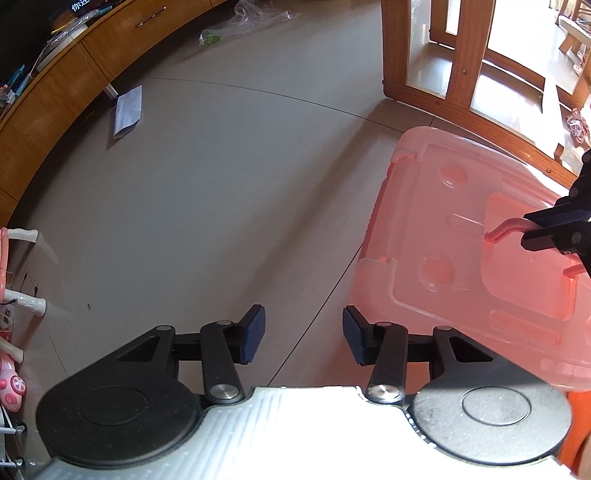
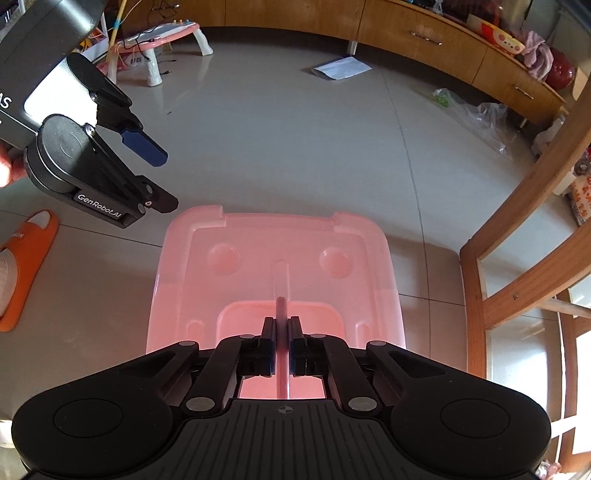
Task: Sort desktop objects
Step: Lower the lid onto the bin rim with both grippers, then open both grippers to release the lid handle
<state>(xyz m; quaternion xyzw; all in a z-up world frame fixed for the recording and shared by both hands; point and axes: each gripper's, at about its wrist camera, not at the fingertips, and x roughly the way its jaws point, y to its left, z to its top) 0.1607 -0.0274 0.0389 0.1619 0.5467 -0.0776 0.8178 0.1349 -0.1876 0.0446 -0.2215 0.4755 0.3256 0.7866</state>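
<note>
Nearest in the right wrist view, the right gripper (image 2: 282,345) has its fingers closed on the thin pink handle (image 2: 280,325) of a translucent pink storage box (image 2: 273,258), which sits on the tiled floor (image 2: 277,147) with its lid on. In the left wrist view the handle (image 1: 504,229) stands raised above the lid, pinched by the dark fingers at the right edge. The left gripper (image 1: 303,338) hangs over bare floor just beside the box's left side, its blue-padded fingers (image 1: 253,334) apart and holding nothing. Seen from the right wrist camera, the left gripper (image 2: 155,177) carries the printed name "GenRobot.AI". An orange slipper (image 2: 26,266) lies on the floor to the left of the box. A wooden chair frame (image 2: 517,258) stands close on the box's right side, narrowing the room there. Ahead of the box the floor is open up to a sheet of white paper (image 2: 341,68) and a crumpled clear plastic bag (image 2: 476,114). A pink children's table (image 2: 162,35) stands further left. A long wooden cabinet (image 2: 424,40) runs along the far edge, toys on top.
</note>
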